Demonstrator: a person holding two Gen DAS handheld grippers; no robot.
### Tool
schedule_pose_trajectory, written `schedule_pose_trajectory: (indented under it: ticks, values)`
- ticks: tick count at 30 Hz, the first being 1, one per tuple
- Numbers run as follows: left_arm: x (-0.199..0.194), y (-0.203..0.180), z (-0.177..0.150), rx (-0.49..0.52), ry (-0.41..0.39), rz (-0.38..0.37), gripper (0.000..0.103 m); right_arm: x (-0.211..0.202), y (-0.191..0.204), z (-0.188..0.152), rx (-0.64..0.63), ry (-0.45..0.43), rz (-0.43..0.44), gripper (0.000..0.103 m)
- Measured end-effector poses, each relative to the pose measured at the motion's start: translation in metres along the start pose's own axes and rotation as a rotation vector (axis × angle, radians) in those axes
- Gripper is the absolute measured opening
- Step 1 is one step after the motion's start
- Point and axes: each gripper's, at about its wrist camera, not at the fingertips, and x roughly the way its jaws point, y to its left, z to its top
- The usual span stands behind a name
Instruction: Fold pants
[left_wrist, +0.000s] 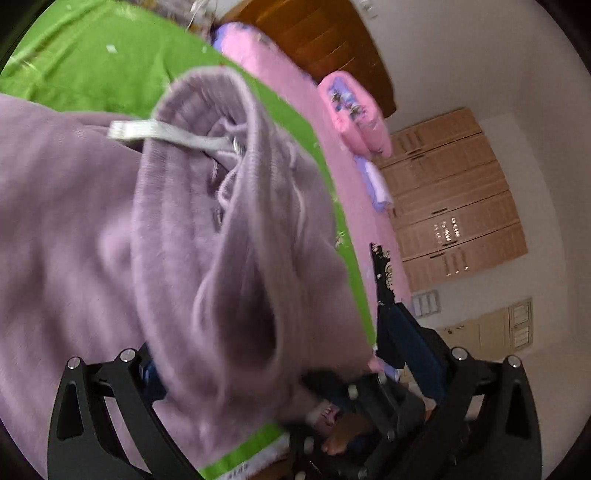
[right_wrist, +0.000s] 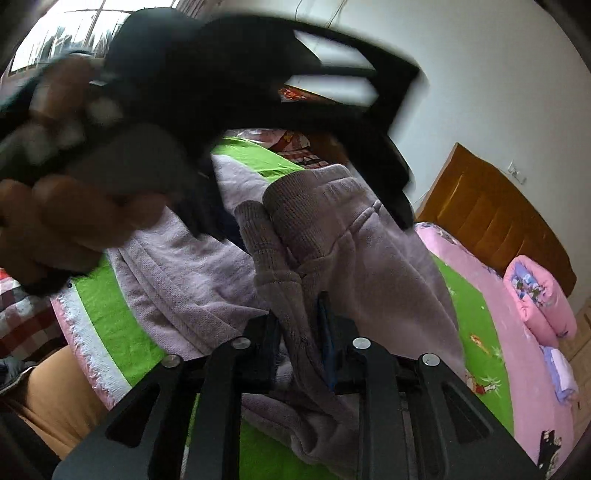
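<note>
One big bed with a green and pink sheet (right_wrist: 110, 332) held one pair of soft, light purple knit pants (right_wrist: 369, 258). They looked floppy, best held at the thick waistband. The right gripper (right_wrist: 301, 339) pinched a ribbed edge. The left gripper (left_wrist: 266, 354) stood spread around bunched cloth.
</note>
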Motion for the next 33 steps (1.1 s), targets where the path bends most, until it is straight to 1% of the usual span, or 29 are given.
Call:
schedule_pose_trajectory:
  ticks: [1,2,3,4,5,7,9,10,11,14,16,18,19,20,21,22,23,24,25,26,27,28,29,30,31,33]
  values:
    - [0.006,0.001,0.003,-0.006,0.002,0.026,0.093,0.001,-0.002,0.0,0.002,0.006,0.012,0.027]
    - [0.012,0.0,0.003,-0.015,0.006,0.05,0.087,-0.001,-0.005,-0.004,0.014,0.014,0.045,0.038]
    - [0.014,0.002,0.003,-0.025,0.002,0.07,0.084,-0.006,-0.011,-0.007,0.037,0.006,0.084,0.06]
    - [0.015,0.003,0.001,-0.033,-0.003,0.085,0.079,-0.011,-0.017,-0.01,0.062,-0.009,0.109,0.069]
    - [0.014,0.007,-0.001,-0.045,-0.011,0.091,0.076,-0.023,-0.03,-0.014,0.114,-0.045,0.146,0.077]
    - [0.013,0.013,-0.003,-0.059,-0.019,0.079,0.073,-0.049,-0.058,-0.03,0.225,-0.11,0.172,0.078]
    - [0.008,0.018,-0.003,-0.072,-0.025,0.072,0.071,-0.065,-0.079,-0.048,0.29,-0.127,0.146,0.089]
    - [0.008,0.019,-0.004,-0.075,-0.024,0.071,0.072,-0.07,-0.089,-0.061,0.32,-0.122,0.127,0.09]
    - [0.008,0.019,-0.004,-0.075,-0.023,0.077,0.073,-0.074,-0.1,-0.076,0.351,-0.096,0.115,0.09]
    - [0.015,0.016,0.003,-0.065,-0.024,0.083,0.078,-0.069,-0.116,-0.109,0.435,0.024,0.073,0.09]
    - [0.019,0.016,0.005,-0.069,-0.034,0.09,0.078,-0.066,-0.119,-0.119,0.501,0.043,0.074,0.09]
    - [0.018,0.011,0.001,-0.072,-0.05,0.1,0.074,-0.063,-0.123,-0.121,0.557,0.031,0.073,0.09]
    - [0.019,0.008,0.0,-0.07,-0.057,0.117,0.064,-0.059,-0.123,-0.119,0.572,0.033,0.069,0.09]
    - [0.015,0.006,-0.001,-0.07,-0.067,0.145,0.05,-0.052,-0.119,-0.114,0.568,0.046,0.064,0.09]
    - [0.013,0.004,-0.002,-0.079,-0.073,0.144,0.043,-0.048,-0.112,-0.107,0.556,0.062,0.05,0.09]
    - [0.008,-0.001,0.0,-0.082,-0.081,0.135,0.032,-0.039,-0.109,-0.103,0.549,0.074,0.037,0.09]
    - [0.002,-0.015,0.001,-0.05,-0.096,0.149,0.028,-0.032,-0.105,-0.101,0.559,0.088,0.021,0.09]
    - [-0.003,-0.038,0.003,0.008,-0.112,0.168,0.028,-0.026,-0.106,-0.099,0.587,0.09,0.025,0.09]
    - [-0.007,-0.055,0.004,0.042,-0.118,0.162,0.026,-0.022,-0.108,-0.099,0.63,0.085,0.034,0.09]
    - [-0.013,-0.082,0.007,0.089,-0.118,0.135,0.024,-0.019,-0.11,-0.099,0.686,0.083,0.047,0.09]
    - [-0.017,-0.105,0.009,0.135,-0.12,0.121,0.024,-0.016,-0.111,-0.097,0.711,0.087,0.048,0.09]
    - [-0.022,-0.123,0.01,0.176,-0.127,0.119,0.024,-0.012,-0.109,-0.093,0.713,0.098,0.037,0.09]
    - [-0.031,-0.15,0.01,0.235,-0.146,0.116,0.024,-0.009,-0.106,-0.087,0.689,0.108,0.008,0.09]
    - [-0.041,-0.168,0.01,0.272,-0.162,0.105,0.024,-0.008,-0.103,-0.083,0.668,0.109,-0.012,0.09]
    - [-0.053,-0.182,0.009,0.303,-0.183,0.095,0.024,-0.009,-0.101,-0.079,0.651,0.108,-0.029,0.091]
    - [-0.08,-0.191,0.008,0.33,-0.238,0.093,0.024,-0.012,-0.097,-0.074,0.615,0.104,-0.047,0.093]
